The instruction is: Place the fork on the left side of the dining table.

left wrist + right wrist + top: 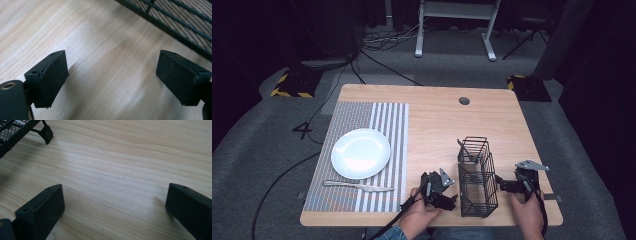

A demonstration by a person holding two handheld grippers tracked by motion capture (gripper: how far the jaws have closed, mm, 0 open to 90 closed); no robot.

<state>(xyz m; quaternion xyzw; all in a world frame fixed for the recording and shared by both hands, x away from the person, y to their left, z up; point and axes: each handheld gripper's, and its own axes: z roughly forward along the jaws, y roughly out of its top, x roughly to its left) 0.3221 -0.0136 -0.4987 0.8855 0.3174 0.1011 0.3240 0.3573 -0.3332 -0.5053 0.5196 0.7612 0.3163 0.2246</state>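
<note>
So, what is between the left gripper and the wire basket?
Nothing: in the left gripper view, bare wood of the table lies between the open left gripper and the wire basket.

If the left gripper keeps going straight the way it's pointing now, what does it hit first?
Most likely the black wire basket. The left gripper has open, empty jaws over bare table, with the basket's lower edge just ahead and slightly off to one side, though depth is hard to judge.
</note>
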